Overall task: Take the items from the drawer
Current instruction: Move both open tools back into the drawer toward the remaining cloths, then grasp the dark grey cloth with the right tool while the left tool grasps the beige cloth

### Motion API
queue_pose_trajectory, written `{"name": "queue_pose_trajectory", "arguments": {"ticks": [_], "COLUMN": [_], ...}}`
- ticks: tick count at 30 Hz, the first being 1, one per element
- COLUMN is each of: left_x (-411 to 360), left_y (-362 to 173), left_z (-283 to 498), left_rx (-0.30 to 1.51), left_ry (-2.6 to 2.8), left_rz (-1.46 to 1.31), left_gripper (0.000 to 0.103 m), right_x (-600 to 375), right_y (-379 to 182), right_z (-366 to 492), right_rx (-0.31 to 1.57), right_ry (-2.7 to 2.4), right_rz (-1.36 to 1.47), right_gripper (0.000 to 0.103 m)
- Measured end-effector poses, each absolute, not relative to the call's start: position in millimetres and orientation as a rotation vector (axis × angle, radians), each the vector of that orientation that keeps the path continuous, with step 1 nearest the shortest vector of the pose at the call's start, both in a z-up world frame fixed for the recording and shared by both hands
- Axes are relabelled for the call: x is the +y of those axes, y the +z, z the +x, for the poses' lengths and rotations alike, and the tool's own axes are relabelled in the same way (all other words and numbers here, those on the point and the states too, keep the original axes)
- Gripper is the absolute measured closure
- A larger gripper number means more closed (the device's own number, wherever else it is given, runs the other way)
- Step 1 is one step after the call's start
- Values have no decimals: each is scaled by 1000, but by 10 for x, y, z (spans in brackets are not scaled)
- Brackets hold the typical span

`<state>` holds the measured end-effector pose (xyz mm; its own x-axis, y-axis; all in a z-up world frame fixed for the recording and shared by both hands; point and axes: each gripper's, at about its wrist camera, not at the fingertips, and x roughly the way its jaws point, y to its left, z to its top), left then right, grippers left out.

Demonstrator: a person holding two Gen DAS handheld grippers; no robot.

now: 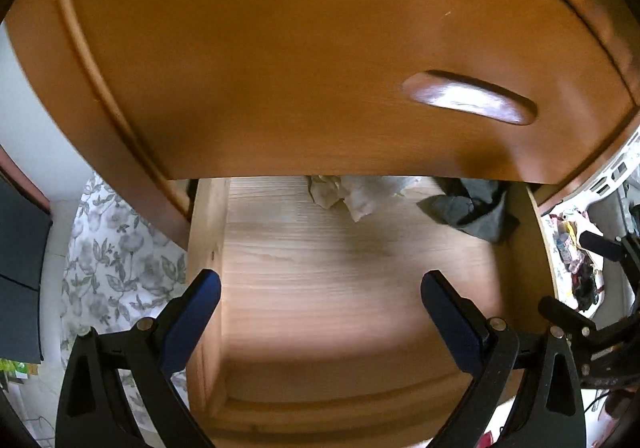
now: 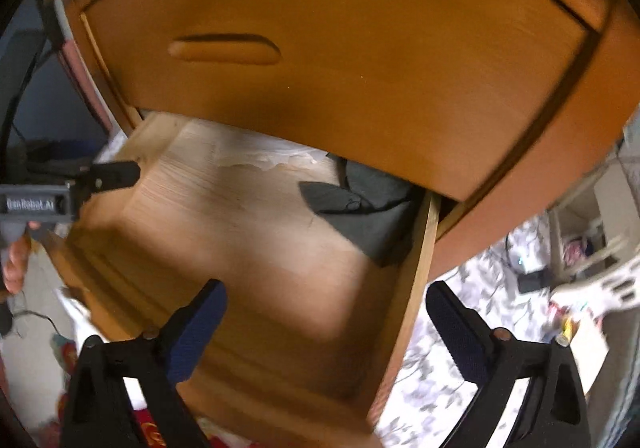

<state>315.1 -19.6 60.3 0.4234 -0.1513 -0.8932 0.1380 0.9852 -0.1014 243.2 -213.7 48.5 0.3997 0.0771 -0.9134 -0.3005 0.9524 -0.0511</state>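
A light wooden drawer (image 1: 320, 268) is pulled out below a closed orange-brown drawer front (image 1: 280, 47). At its back lie a dark grey folded cloth (image 1: 472, 211) on the right and crumpled white paper (image 1: 352, 191) in the middle. My left gripper (image 1: 320, 284) hangs open above the drawer's floor with nothing between its fingers. In the right wrist view the same drawer (image 2: 240, 232) holds the grey cloth (image 2: 360, 215), and my right gripper (image 2: 326, 300) is open over the drawer's right wall. The left gripper (image 2: 116, 173) shows at the left edge there, held by a hand (image 2: 16, 268).
The closed upper drawer front (image 2: 340, 59) with a carved handle (image 2: 226, 47) overhangs the drawer's back. Floral fabric (image 1: 116, 248) lies left of the cabinet, and more (image 2: 460, 328) to its right. Cluttered items (image 1: 576, 260) sit at the far right.
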Motion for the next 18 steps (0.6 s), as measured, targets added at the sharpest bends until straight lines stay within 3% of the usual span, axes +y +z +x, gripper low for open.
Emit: {"name": "queue_pose_trajectory", "arguments": {"ticks": [7, 18], "left_x": [-161, -119], "left_y": [432, 347], "left_z": [3267, 3307], "left_rx": [1148, 1159], "left_ry": [-173, -189], "left_rz": [-39, -61], "left_gripper": [3, 3], "right_x": [-2166, -1898], "right_y": [268, -170], "right_z": [2666, 2886], "right_rx": [1155, 1226], "right_ry": [256, 284], "right_rz": [-353, -553], "right_gripper": [21, 32]}}
